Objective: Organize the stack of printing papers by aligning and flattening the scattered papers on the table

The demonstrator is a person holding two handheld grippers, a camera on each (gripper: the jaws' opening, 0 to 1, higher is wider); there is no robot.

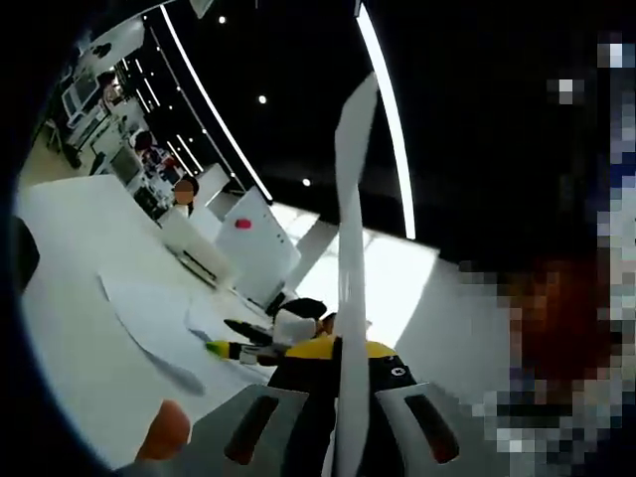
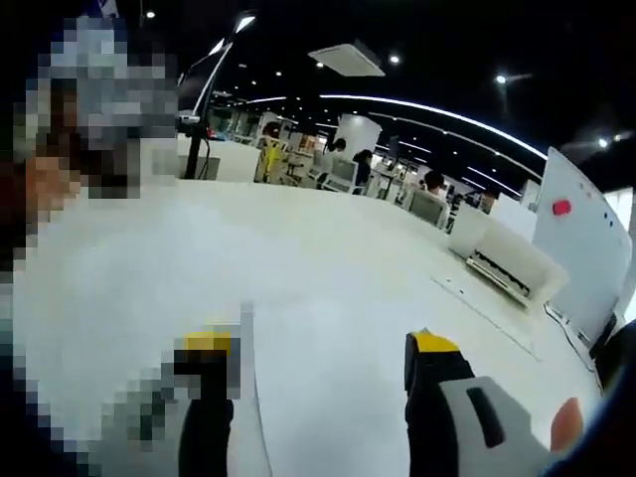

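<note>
- In the left gripper view the left tool (image 1: 348, 422), grey jaws with dark slots, rises from the bottom with its jaws drawn close together on a thin white sheet of printing paper (image 1: 355, 248).
- That sheet stands edge-on, rising from between the jaws up past the middle of the view.
- Just beyond those jaws is a black and yellow body that seems to be the other tool, also at the sheet; I cannot tell from here whether it is touching it.
- A fingertip (image 1: 164, 432) shows at the lower left, beside the left jaw.
- More loose white printing papers (image 1: 159, 318) lie flat and overlapping on the wide white desk (image 1: 70, 258), well in from its far edge.
- A slim dark pen-like thing with a yellow-green end (image 1: 234, 348) lies on the desk just beside those papers.
- In the right gripper view the right tool (image 2: 318, 383), black jaws with yellow tips, stands with its jaws wide apart.
- A thin white paper edge (image 2: 248, 388) runs up alongside the inner face of its left jaw; nothing is clamped between the two jaws.
- A fingertip (image 2: 566, 425) rests by the grey housing of the right jaw.
- Toward the desk's far right edge sits a white box-shaped machine (image 2: 507, 260), and behind it stands a white board with a red mark (image 2: 581, 248).
</note>
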